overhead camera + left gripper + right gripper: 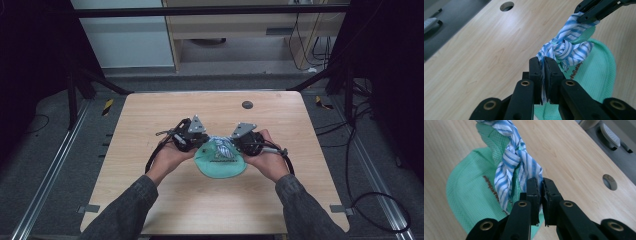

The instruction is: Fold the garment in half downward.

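A green mesh cap (220, 162) lies on the wooden table (150, 115), with a blue-and-white striped tie (220, 146) knotted at its back. My left gripper (200, 144) is shut on one end of the striped tie (564, 50), its jaws (542, 75) pinching the cloth just before the knot. My right gripper (239, 144) is shut on the other end of the striped tie (515, 162), which runs from its jaws (540, 195) up to the knot. The green cap (596, 75) hangs and rests below the knot (469, 192). The right gripper's jaws also show at the top right of the left gripper view.
A round cable hole (247, 105) sits in the table near its far edge (610, 182). Metal rails and cables run on the floor on both sides. A pale cabinet stands beyond the table.
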The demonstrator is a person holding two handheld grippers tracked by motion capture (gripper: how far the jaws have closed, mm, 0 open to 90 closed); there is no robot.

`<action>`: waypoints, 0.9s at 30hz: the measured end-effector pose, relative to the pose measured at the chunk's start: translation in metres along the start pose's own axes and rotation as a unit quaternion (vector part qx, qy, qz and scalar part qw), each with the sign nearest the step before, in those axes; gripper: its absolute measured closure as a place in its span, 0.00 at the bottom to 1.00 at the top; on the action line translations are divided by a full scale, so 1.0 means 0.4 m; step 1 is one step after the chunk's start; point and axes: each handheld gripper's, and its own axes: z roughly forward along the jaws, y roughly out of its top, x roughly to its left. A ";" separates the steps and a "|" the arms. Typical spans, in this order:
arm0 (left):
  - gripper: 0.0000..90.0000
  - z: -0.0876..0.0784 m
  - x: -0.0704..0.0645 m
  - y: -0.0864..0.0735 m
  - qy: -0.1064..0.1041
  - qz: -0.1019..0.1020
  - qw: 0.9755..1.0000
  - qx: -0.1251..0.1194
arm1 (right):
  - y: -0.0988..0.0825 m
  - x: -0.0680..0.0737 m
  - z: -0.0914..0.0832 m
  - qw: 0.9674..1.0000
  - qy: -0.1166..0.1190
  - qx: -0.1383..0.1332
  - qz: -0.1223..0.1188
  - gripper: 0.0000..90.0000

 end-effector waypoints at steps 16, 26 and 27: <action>0.94 0.012 -0.077 -0.051 -0.024 0.016 1.000 0.006 | -0.066 0.052 -0.005 1.000 0.022 0.005 -0.006 0.93; 0.94 0.011 -0.099 -0.094 -0.040 0.011 0.999 0.004 | -0.092 0.090 -0.009 0.999 0.038 0.003 -0.012 0.94; 0.94 0.009 -0.103 -0.102 -0.044 0.011 0.999 0.004 | -0.096 0.096 -0.014 0.999 0.039 0.001 -0.012 0.94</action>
